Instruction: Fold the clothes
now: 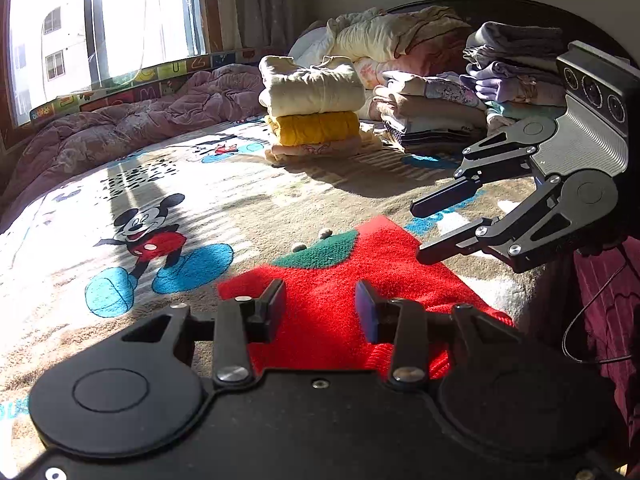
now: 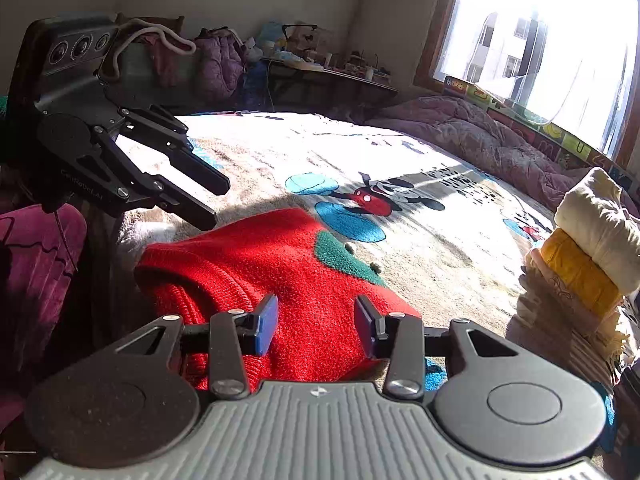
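Sunlit bed (image 1: 248, 196) with a folded red sweater (image 1: 332, 280) near its edge.
Stacks of folded clothes (image 1: 316, 108) sit beyond; left hand-held gripper (image 1: 320, 312) and right hand-held gripper (image 2: 316, 322) hang released over the sweater, gripping nothing.

Sweater (image 1: 332, 276) on bed (image 1: 240, 200); folded stacks (image 1: 316, 108) behind

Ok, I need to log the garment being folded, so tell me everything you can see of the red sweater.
The red sweater is a fuzzy knit with a green patch on its front and ribbed edging at its near edge. It lies folded and mostly flat on the cartoon-print blanket, slightly rumpled at the near side. The left gripper and the right gripper hover over its near edge, jaws open, nothing pinched. The folded stacks stand apart from it.
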A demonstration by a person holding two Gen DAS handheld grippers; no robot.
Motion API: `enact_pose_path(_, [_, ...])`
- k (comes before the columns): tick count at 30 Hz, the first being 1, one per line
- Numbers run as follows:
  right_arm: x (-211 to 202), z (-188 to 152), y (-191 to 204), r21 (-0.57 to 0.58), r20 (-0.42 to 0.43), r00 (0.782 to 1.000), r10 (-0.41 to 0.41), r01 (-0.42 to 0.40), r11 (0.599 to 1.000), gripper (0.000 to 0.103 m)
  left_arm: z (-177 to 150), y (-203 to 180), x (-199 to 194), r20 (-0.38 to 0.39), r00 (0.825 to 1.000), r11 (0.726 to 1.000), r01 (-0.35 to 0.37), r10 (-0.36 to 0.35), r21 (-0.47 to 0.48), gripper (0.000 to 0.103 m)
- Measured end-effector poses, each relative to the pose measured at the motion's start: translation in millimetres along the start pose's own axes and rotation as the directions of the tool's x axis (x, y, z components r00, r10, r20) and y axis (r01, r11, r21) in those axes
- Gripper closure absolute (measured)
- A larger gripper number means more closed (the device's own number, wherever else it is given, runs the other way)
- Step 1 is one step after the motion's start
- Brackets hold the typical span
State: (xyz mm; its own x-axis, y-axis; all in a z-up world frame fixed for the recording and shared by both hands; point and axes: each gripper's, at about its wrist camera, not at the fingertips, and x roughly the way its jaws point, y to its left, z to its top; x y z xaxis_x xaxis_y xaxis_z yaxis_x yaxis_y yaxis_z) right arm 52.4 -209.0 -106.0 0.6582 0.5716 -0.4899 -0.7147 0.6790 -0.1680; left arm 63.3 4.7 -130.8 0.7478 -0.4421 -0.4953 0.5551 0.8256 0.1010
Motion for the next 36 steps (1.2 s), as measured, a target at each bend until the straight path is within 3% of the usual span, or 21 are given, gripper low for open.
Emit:
enact_pose_path(5, [75.3,-26.0,-32.5,0.169,-0.128,0.991,-0.036,0.057,0.984,0.062,-22.1,-5.8,58.9,-0.104,0.993,0.997,-0.064,0.059,-0.043,0.065])
enact_pose_path(8, [83.5,-46.8,-51.2,0.279,-0.071,0.997,0.016,0.005,0.96,0.059,-34.3,-15.0,57.9,-0.043,0.994,0.994,-0.101,0.099,-0.043,0.064])
enact_pose_path(10, [82.0,-42.7,-51.7,0.268,-0.073,0.997,0.033,-0.012,0.963,0.06,-25.1,-14.8,46.2,-0.074,0.994,0.996,-0.084,0.082,-0.025,0.064])
enact_pose_path(12, [66.0,-35.4,-50.1,0.25,-0.038,0.999,0.009,0.001,0.968,0.062,-11.5,-11.8,31.5,-0.04,0.996,0.997,-0.082,0.081,-0.004,0.063])
enact_pose_path(15, [57.5,-25.9,-56.5,0.249,0.045,0.999,-0.019,0.007,0.969,0.061,1.5,8.3,46.5,-0.04,0.996,0.994,-0.087,0.084,-0.065,0.062])
enact_pose_path(16, [63.9,-24.1,-58.8,0.253,0.041,0.999,-0.024,0.013,0.967,0.061,5.6,15.5,52.8,-0.042,0.995,0.992,-0.089,0.085,-0.088,0.062])
enact_pose_path(18, [82.2,-24.7,-62.7,0.272,0.005,1.0,-0.026,0.024,0.962,0.061,-0.3,28.4,81.0,-0.148,0.986,0.986,-0.097,0.076,-0.139,0.062])
enact_pose_path(20, [101.7,-33.2,-66.1,0.319,-0.047,0.999,-0.012,0.026,0.947,0.06,-9.8,30.5,90.5,-0.143,0.987,0.986,-0.091,0.071,-0.141,0.059])
enact_pose_path(23, [97.0,-28.5,-64.8,0.328,-0.056,0.998,-0.031,0.048,0.943,0.06,-1.7,32.3,75.2,-0.155,0.985,0.98,-0.099,0.072,-0.174,0.059])
enact_pose_path(29, [24.0,-24.0,-22.9,0.226,0.074,0.997,-0.028,0.01,0.974,0.061,-16.1,-1.0,-5.1,-0.042,0.995,0.98,-0.096,0.09,-0.174,0.059])
enact_pose_path(32, [3.7,-35.6,10.6,0.169,0.103,0.995,-0.006,-0.011,0.986,0.06,-42.8,-13.0,0.8,-0.099,0.991,0.975,-0.106,0.087,-0.198,0.056])
enact_pose_path(34, [19.8,-49.7,25.4,0.16,0.029,1.0,0.006,-0.011,0.987,0.06,-59.4,-20.9,12.3,-0.133,0.985,0.974,-0.133,0.109,-0.182,0.044])
enact_pose_path(35, [33.7,-58.3,32.1,0.157,-0.036,0.999,0.011,-0.005,0.988,0.058,-60.3,-26.4,12.7,-0.121,0.984,0.977,-0.148,0.13,-0.151,0.044])
enact_pose_path(36, [35.7,-62.1,38.2,0.145,-0.034,0.999,-0.005,0.01,0.989,0.055,-56.5,-28.9,10.5,-0.121,0.983,0.978,-0.154,0.137,-0.14,0.044])
